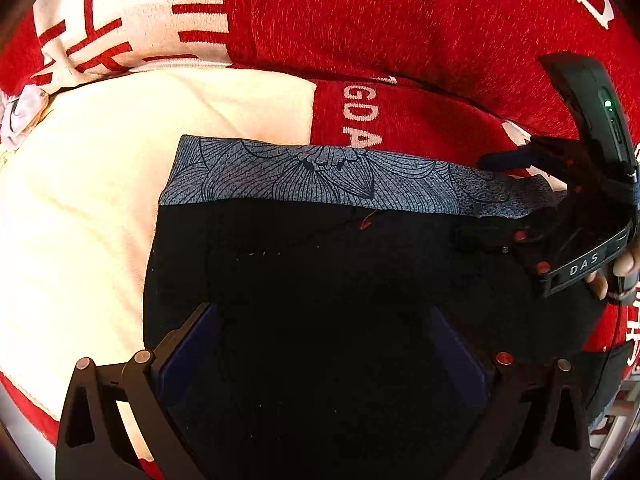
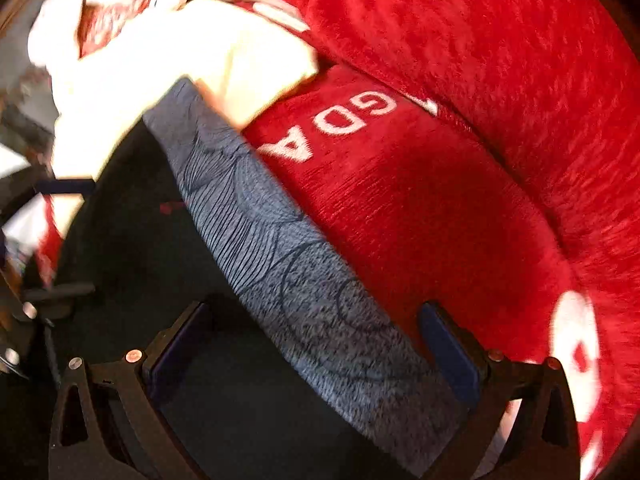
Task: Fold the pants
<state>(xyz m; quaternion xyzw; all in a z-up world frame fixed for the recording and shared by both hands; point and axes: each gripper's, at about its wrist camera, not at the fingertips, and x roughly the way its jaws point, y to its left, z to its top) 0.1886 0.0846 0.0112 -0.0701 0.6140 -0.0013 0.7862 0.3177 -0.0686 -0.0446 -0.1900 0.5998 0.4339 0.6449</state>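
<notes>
The black pants (image 1: 304, 280) lie folded on a red and cream blanket, with a grey flower-patterned waistband (image 1: 304, 178) along the far edge. My left gripper (image 1: 324, 344) is open, its fingers spread over the black cloth. The right gripper (image 1: 520, 196) shows at the right end of the waistband in the left wrist view. In the right wrist view my right gripper (image 2: 316, 344) is open, its fingers astride the waistband (image 2: 280, 248), with black pants cloth (image 2: 132, 248) to the left. This view is blurred.
The red blanket (image 1: 400, 20) with white letters (image 1: 360, 120) covers the surface behind the pants; a cream patch (image 1: 120, 160) lies to the left. A hand (image 1: 616, 272) holds the right gripper's body. The left gripper shows dimly at the left edge of the right wrist view (image 2: 24, 292).
</notes>
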